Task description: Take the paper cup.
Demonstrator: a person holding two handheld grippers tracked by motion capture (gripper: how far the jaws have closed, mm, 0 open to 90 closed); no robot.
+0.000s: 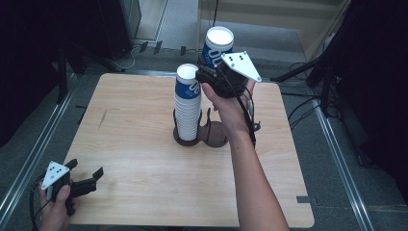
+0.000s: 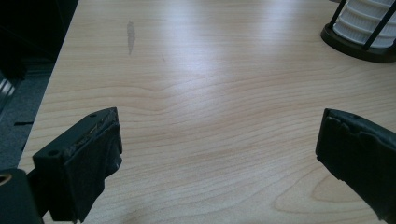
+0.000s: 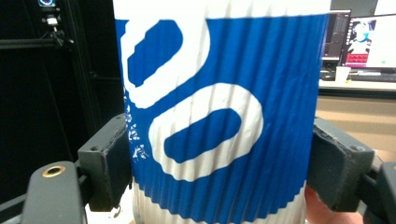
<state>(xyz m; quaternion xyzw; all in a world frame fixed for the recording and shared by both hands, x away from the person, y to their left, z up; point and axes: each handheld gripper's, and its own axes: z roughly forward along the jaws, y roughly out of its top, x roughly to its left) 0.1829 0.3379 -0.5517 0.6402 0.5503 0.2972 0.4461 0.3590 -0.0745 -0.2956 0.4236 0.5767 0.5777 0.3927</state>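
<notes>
A blue and white ribbed paper cup [image 1: 217, 45] is held upright in the air by my right gripper [image 1: 211, 67], above and to the right of a tall stack of the same cups [image 1: 187, 103]. In the right gripper view the cup [image 3: 219, 112] sits between both pads [image 3: 107, 163], which press on its sides. The stack stands in the left ring of a dark two-ring holder [image 1: 216, 137]; the right ring is bare. My left gripper [image 1: 89, 180] rests low at the table's near left corner, jaws wide apart over bare wood [image 2: 210, 140].
The wooden table [image 1: 134, 154] has a small dark mark [image 1: 102, 118] at the left. The holder's base and stack bottom [image 2: 362, 28] show at the far right of the left gripper view. Stands and cables lie on the floor beyond the table's far edge.
</notes>
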